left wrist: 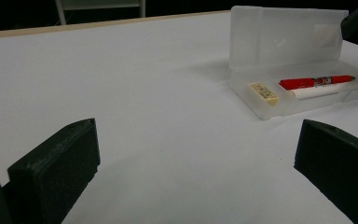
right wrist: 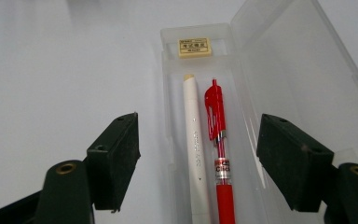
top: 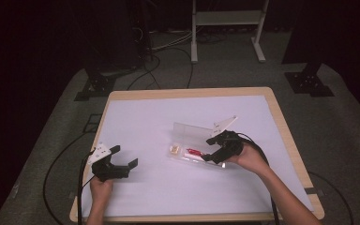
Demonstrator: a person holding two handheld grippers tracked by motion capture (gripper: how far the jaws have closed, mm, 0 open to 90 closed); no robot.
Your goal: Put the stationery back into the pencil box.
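The right tool [right wrist: 198,163] is hovering wide open over the near end of a clear plastic pencil case [right wrist: 177,84], gripping nothing. Inside, a red gel pen [right wrist: 219,154] and a white stick pen [right wrist: 195,140] are lying parallel, long axes running six to twelve o'clock. Beyond them, at twelve, a small cream eraser [right wrist: 194,47] is sitting. At eight o'clock on the white bench [top: 159,187], the left tool [top: 124,157] is resting open and empty.
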